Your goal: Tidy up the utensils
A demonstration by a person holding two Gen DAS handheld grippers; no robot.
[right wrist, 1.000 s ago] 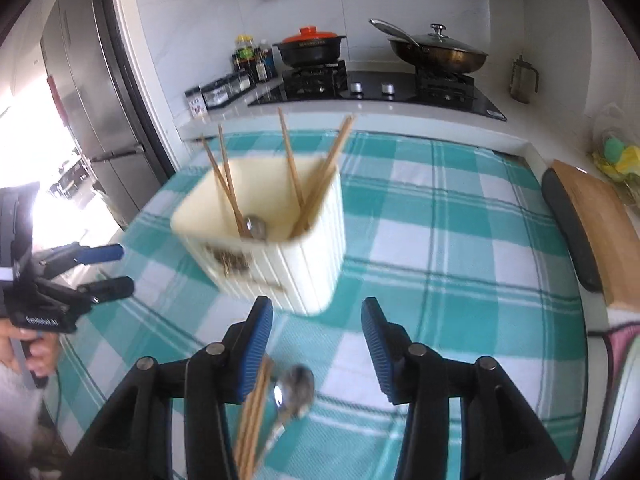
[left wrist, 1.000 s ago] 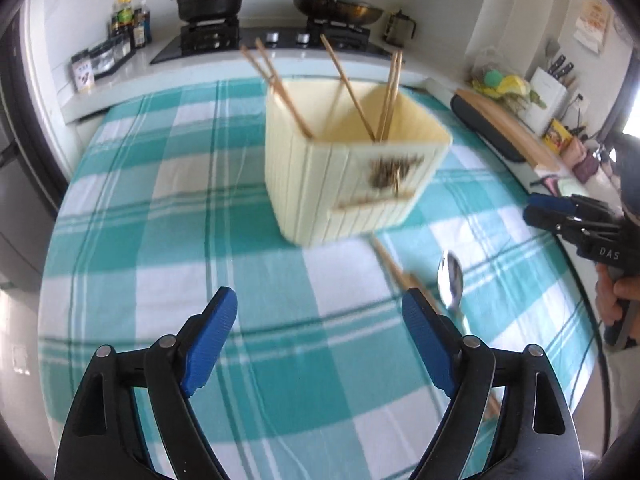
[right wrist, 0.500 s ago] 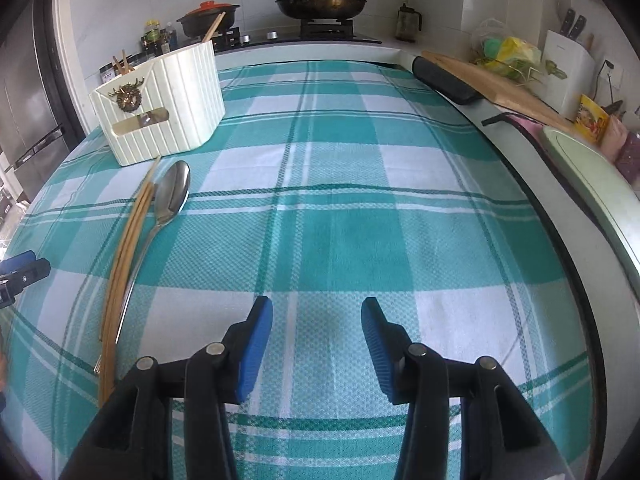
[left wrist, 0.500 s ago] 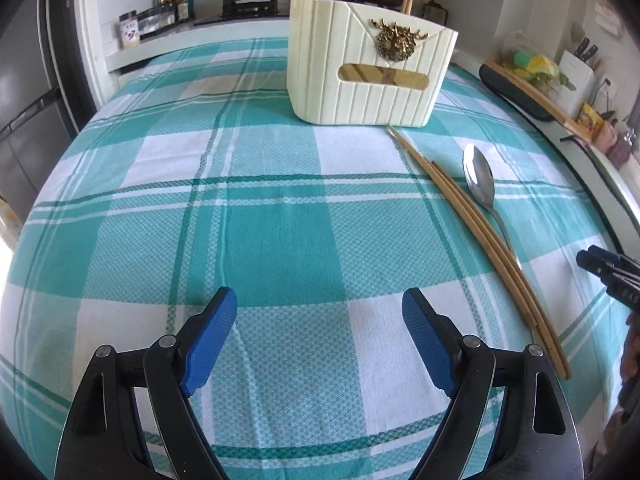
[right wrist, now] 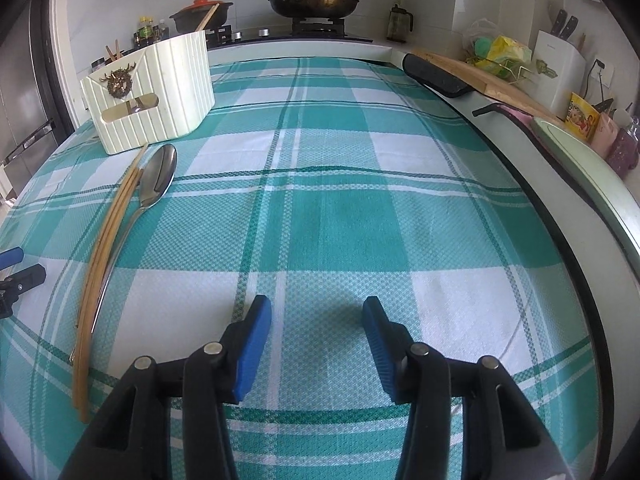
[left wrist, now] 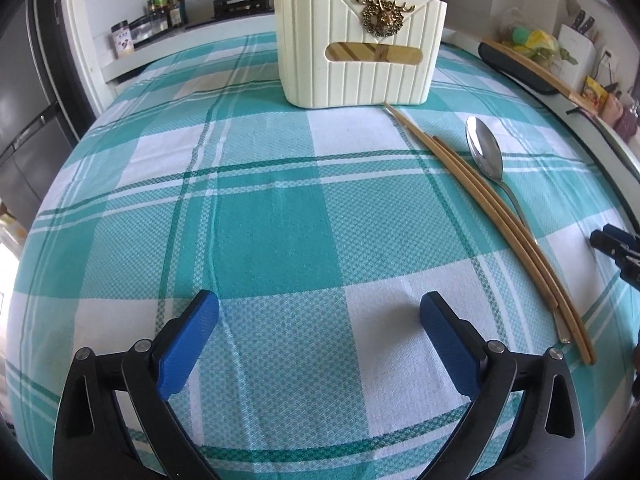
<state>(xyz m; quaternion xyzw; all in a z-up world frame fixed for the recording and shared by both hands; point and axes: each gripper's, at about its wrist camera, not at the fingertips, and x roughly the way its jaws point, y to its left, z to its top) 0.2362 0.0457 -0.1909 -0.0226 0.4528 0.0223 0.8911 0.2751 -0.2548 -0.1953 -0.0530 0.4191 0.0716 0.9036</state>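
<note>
A cream ribbed utensil holder [left wrist: 360, 46] with a brass deer emblem stands at the far side of the teal checked tablecloth [left wrist: 272, 208]; chopsticks stick out of it. It also shows in the right wrist view [right wrist: 150, 94]. A pair of wooden chopsticks [left wrist: 492, 216] and a metal spoon [left wrist: 486, 156] lie side by side on the cloth in front of it, also in the right wrist view, chopsticks [right wrist: 106, 240] and spoon [right wrist: 154, 180]. My left gripper [left wrist: 320, 320] is open and empty, low over the cloth. My right gripper [right wrist: 318, 320] is open and empty, to the right of the utensils.
A stove with a red-lidded pot [right wrist: 202, 14] and a frying pan [right wrist: 314, 2] stands behind the table. A cutting board [right wrist: 480, 76], knife block [right wrist: 560, 64] and a green tray [right wrist: 592, 168] line the counter on the right. A fridge [left wrist: 28, 92] stands at the left.
Both grippers dropped from above the holder and pulled back to the near edge of the table, low over the cloth. Both stayed open and empty.
</note>
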